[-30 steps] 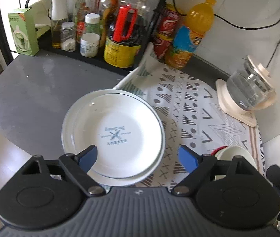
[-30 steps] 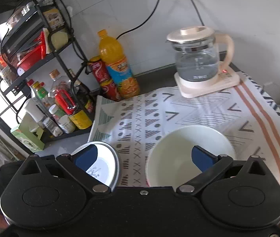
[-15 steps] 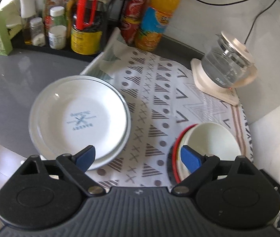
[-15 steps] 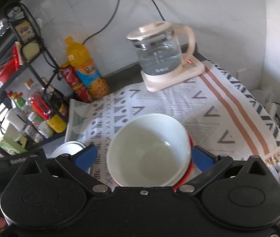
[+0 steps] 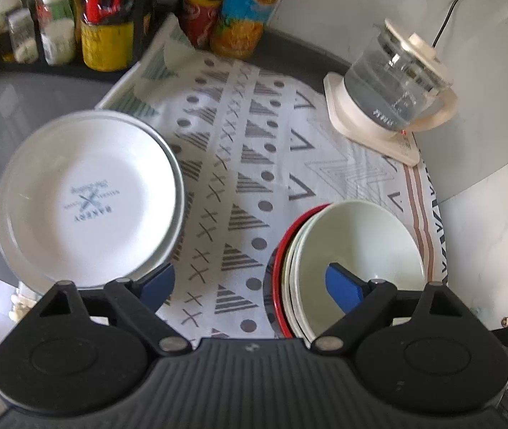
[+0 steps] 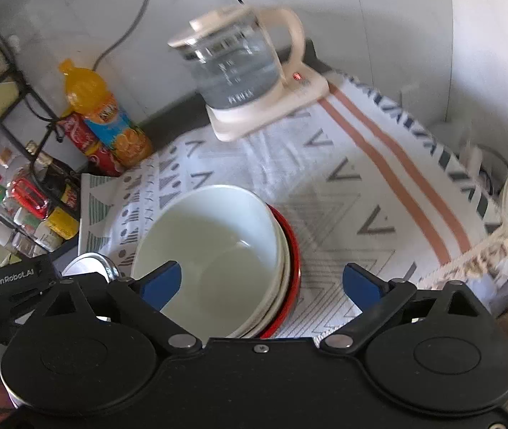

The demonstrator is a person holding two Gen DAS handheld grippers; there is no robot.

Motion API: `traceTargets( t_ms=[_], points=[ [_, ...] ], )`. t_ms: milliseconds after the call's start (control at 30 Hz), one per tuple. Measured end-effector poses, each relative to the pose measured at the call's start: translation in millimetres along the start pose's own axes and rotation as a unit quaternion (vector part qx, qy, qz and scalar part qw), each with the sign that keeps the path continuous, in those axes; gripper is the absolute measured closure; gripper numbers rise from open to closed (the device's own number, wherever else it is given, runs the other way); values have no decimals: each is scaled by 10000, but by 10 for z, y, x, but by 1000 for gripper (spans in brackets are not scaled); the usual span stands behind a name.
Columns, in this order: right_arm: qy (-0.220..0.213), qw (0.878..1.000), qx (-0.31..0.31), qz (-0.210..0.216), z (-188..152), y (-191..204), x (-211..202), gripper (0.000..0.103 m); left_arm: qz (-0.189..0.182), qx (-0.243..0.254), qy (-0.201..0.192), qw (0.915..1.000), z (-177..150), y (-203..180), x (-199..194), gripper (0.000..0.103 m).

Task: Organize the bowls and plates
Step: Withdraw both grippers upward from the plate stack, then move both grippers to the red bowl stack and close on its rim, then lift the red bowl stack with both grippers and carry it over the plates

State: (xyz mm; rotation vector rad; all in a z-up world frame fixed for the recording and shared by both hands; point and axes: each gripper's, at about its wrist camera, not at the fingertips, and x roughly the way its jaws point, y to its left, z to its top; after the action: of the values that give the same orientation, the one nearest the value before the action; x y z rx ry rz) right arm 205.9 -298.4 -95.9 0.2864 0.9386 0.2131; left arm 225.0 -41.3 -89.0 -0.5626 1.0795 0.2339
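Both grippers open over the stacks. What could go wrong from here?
1. The bowl stack sits skewed, white bowls off-centre in the red one; a nudge could slide them.
2. The plate stack lies half on the cloth, half on the counter, so it may rock.

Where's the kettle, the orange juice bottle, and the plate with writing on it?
kettle [image 6: 236,71], right wrist view, glass body.
orange juice bottle [image 6: 105,118], right wrist view, label.
plate [image 5: 89,196], left wrist view, printed centre.
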Motion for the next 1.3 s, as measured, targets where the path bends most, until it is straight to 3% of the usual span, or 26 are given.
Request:
traceTargets(
  t_ms=[167, 367, 700, 800, 900, 1000, 1300],
  points=[
    [283, 9993, 249, 45, -15, -93, 245, 17, -100, -65, 274, 9996, 41, -11, 223, 15],
    [562, 9973, 460, 84, -36, -143, 497, 26, -152, -32, 484, 9987, 66, -55, 459, 27],
    [947, 9916, 873, 131, -91, -288, 769, 49, -234, -162, 916, 9954, 34, -85, 845, 57],
    [1033, 9911, 829, 147, -127, -287, 811, 64, -255, -210, 1068, 9937, -5, -71, 938, 67],
    [989, 9928, 652, 188, -155, -256, 820, 65, -414, -261, 1102, 9927, -34, -73, 974, 77],
    [940, 9939, 557, 155, -158, -248, 788, 70, -357, -189, 1038, 9938, -51, -99, 940, 77],
    [770, 9961, 369, 233, -230, -194, 624, 71, -373, -243, 896, 9950, -213, -21, 718, 77]
  ],
)
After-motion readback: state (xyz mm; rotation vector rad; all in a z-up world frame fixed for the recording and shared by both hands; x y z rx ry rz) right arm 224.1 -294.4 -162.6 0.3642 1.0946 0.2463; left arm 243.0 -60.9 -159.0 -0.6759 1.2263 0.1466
